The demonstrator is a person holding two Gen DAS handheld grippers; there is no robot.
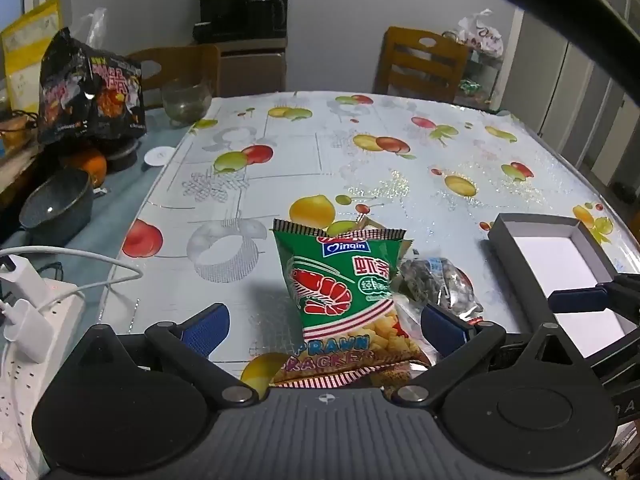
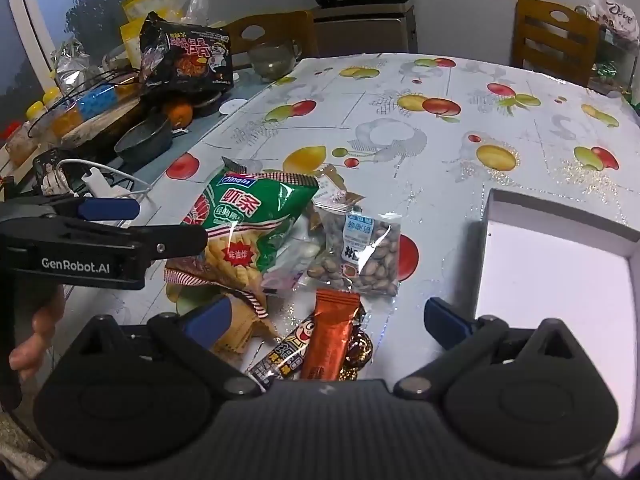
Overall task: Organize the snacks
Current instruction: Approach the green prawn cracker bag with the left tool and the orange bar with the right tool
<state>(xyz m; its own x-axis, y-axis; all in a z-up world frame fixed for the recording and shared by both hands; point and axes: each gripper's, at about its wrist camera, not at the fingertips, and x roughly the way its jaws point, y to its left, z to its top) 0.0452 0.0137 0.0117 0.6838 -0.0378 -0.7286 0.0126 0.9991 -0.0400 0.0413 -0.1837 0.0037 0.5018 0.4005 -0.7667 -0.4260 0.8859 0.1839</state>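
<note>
- Table (image 2: 460, 92) with fruit-print cloth; chairs and clutter along the far-left edge.
- Box (image 2: 560, 280) looks bare inside (nothing sorted yet, I'd judge).
- Snack pile just left of it: prawn crackers (image 2: 256, 224), nuts (image 2: 360, 256), orange stick (image 2: 328, 340).
- Left gripper (image 1: 324, 320) jaws apart, straddling the crackers, not clamped.
- Right gripper (image 2: 328, 316) jaws apart over the stick.
- Power strip (image 1: 24, 320) and bowl (image 1: 56, 204) sit nearby, off the path.

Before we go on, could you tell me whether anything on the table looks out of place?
Yes: the snacks lie in a loose, overlapping heap, the prawn cracker bag partly covering others, while the open box beside them holds nothing visible.
</note>
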